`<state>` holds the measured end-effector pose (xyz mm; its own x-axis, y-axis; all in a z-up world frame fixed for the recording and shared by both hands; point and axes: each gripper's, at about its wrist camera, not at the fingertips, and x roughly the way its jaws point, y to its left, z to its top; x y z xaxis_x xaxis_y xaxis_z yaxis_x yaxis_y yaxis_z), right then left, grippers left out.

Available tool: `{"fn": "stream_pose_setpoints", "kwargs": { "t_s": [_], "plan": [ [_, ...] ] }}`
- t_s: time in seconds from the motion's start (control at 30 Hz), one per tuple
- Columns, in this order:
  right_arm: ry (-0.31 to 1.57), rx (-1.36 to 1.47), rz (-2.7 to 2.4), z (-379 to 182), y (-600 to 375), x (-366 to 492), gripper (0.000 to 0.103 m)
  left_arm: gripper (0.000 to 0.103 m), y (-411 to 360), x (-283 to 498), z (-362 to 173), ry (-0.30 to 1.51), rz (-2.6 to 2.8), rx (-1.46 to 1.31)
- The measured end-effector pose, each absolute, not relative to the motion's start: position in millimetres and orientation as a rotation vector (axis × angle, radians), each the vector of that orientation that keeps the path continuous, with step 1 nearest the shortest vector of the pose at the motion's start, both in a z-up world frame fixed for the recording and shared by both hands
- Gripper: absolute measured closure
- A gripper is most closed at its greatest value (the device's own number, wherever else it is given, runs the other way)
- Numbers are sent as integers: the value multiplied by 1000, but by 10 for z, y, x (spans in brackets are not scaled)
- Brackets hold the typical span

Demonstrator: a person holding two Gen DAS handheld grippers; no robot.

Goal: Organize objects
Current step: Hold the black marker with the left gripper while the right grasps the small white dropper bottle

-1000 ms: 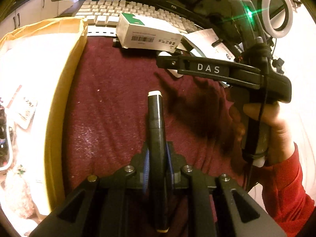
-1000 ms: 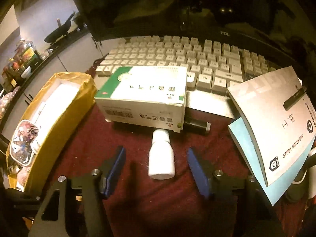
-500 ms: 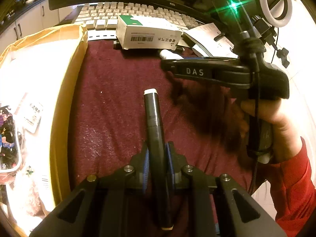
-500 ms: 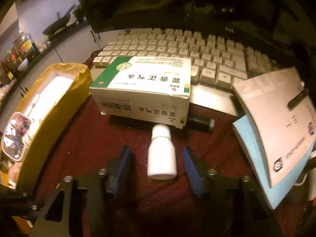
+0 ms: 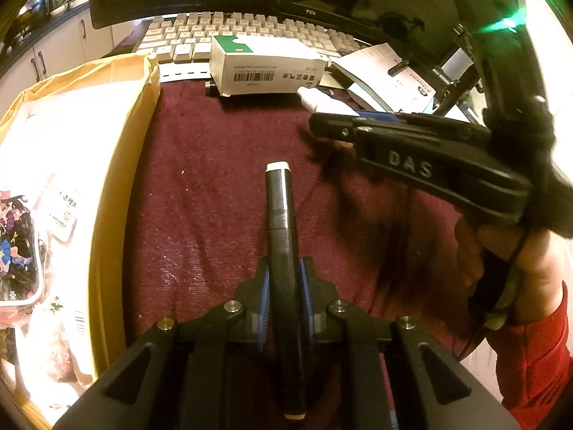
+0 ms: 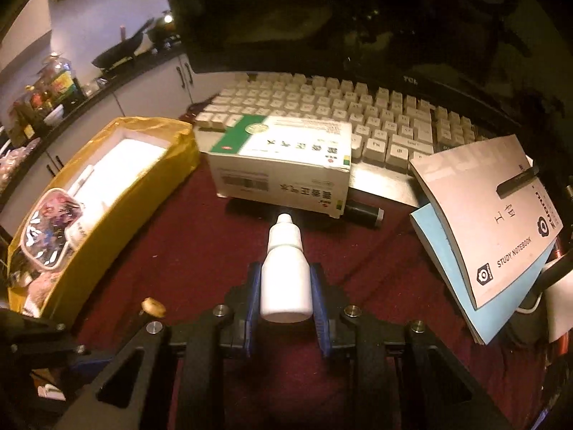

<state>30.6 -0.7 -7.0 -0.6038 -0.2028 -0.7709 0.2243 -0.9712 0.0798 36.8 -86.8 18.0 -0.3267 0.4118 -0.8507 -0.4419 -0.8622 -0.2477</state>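
Observation:
My left gripper (image 5: 283, 276) is shut on a black marker (image 5: 281, 215) with white end caps, held over the maroon cloth (image 5: 215, 179) and pointing away from me. My right gripper (image 6: 285, 274) has a white dropper bottle (image 6: 284, 261) between its blue pads; the jaws are closing and the pads press its sides. The bottle's cap points toward the medicine carton (image 6: 283, 165). In the left wrist view the right gripper (image 5: 333, 123) hangs to the right with the bottle (image 5: 318, 102) sticking out in front, held by a hand in a red sleeve.
A yellow box (image 6: 143, 179) with a white lining holds a patterned pouch and small packets on the left. The keyboard (image 6: 358, 107) and a dark monitor lie behind the carton. A black cylinder (image 6: 361, 211) pokes out under the carton. Notebooks (image 6: 494, 215) are stacked at the right.
The right gripper's jaws have come together on the white bottle, which now sits raised between the pads. The left gripper keeps hold of the marker and has barely moved.

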Motion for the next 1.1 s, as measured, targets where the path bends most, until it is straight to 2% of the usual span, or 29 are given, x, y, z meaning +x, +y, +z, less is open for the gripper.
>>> {"fn": "stream_pose_setpoints", "kwargs": {
  "t_s": [1.1],
  "plan": [
    [-64,1174,-2612,34,52,648,74,88,-965,463,465,-69,2242,-1309]
  ]
}}
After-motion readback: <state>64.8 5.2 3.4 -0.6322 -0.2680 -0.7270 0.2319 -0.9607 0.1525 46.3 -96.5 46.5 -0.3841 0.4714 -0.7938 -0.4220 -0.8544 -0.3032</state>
